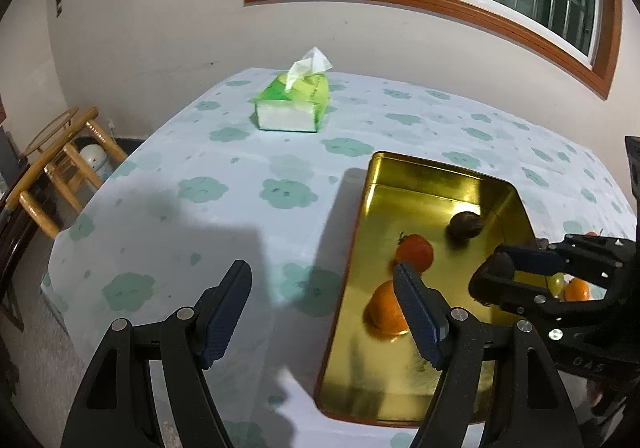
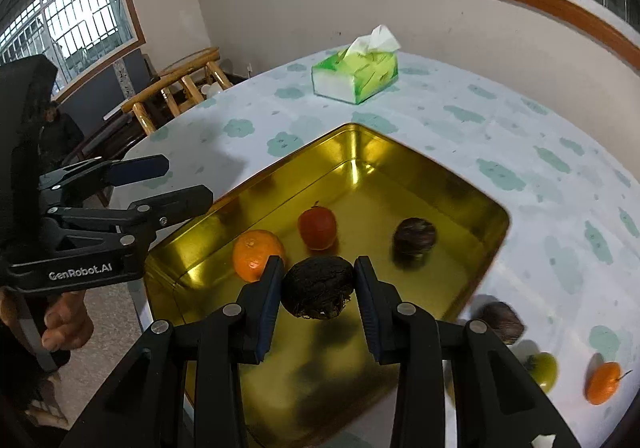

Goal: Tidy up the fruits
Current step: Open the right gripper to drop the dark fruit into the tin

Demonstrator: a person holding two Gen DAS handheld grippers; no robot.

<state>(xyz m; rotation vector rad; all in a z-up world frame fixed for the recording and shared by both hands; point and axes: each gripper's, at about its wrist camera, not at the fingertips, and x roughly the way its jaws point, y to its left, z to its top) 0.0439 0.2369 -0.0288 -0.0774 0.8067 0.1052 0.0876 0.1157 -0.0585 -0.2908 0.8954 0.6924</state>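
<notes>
A gold metal tray (image 1: pixel 420 176) (image 2: pixel 360 168) lies on the table and holds an orange (image 2: pixel 256 254), a red fruit (image 2: pixel 318 228) and a dark brown fruit (image 2: pixel 414 238). My right gripper (image 2: pixel 316 268) is shut on another dark, rough brown fruit (image 2: pixel 318 288), held just above the tray's near part. In the left wrist view that right gripper (image 1: pixel 516 268) reaches in from the right over the tray. My left gripper (image 1: pixel 322 280) is open with nothing between its fingers, over the tray's left rim; its right finger (image 1: pixel 416 312) overlaps the orange (image 1: pixel 384 308).
Outside the tray at the lower right lie a dark fruit (image 2: pixel 502 320), a green fruit (image 2: pixel 546 368) and a small orange (image 2: pixel 604 382). A green tissue pack (image 1: pixel 292 104) sits at the far side of the table. A bamboo chair (image 1: pixel 60 152) stands off the left edge.
</notes>
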